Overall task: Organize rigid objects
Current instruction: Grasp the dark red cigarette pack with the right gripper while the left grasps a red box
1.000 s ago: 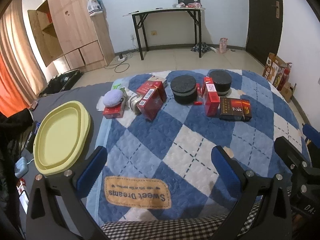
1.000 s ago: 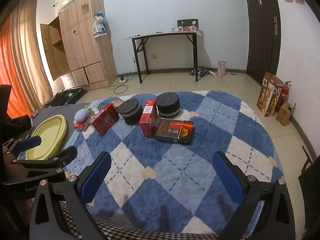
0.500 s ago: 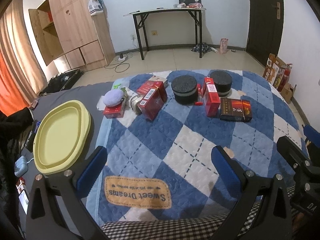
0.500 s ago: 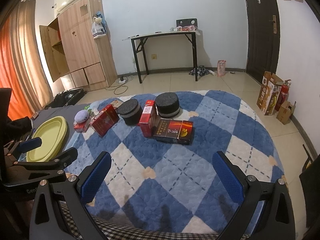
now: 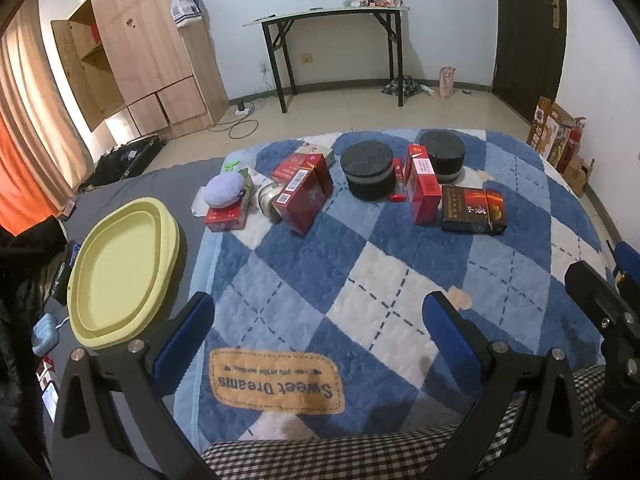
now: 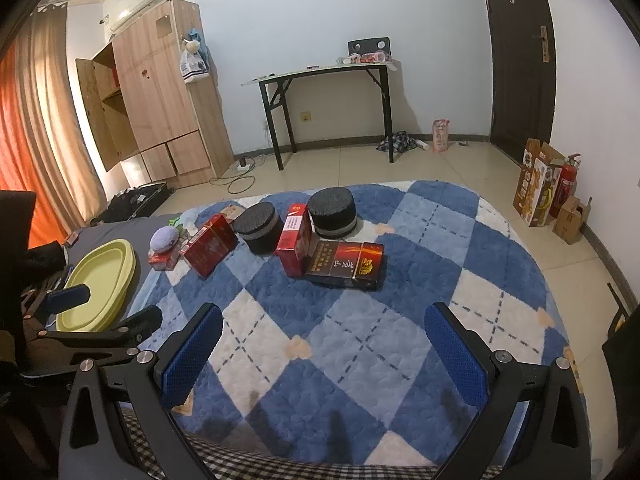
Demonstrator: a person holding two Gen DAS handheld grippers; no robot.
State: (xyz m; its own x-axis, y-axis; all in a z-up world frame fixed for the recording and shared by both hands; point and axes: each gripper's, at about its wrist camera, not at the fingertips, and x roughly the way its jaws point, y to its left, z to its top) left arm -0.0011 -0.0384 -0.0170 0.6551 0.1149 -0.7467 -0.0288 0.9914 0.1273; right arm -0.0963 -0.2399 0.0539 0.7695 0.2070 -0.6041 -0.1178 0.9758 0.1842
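While both tools hang over the near edge of the quilt (image 5: 360,272), nothing is picked up yet — left gripper (image 5: 320,332) spread wide, empty; right gripper (image 6: 320,344) same, wide apart w/ nothing between the pads.

The goods sit in a row at the far side of the quilt, well apart from both tools: flat dark box (image 6: 344,265) lying down, upright red box (image 6: 294,240) just beside it, two black tins (image 6: 258,227) and (image 6: 332,218) behind, tilted red box (image 5: 306,196) further left, then a purple pouch (image 5: 225,189) atop a small red pack. Yellow tray (image 5: 120,272) waits off the quilt on the left, bare inside — likely the drop spot, tho that's a guess.

Step in hand, as I read it: reach out & choose a first piece. Right tool is best placed for the dark box; come in low, straddle its short width rather than its length, pads flat on the two long faces. Soft quilt gives under pressure — press down a touch so the lower edges get under, close slow. Watch the upright box next door; a nudge would topple it. Left can take the tilted box, nearest the tray.
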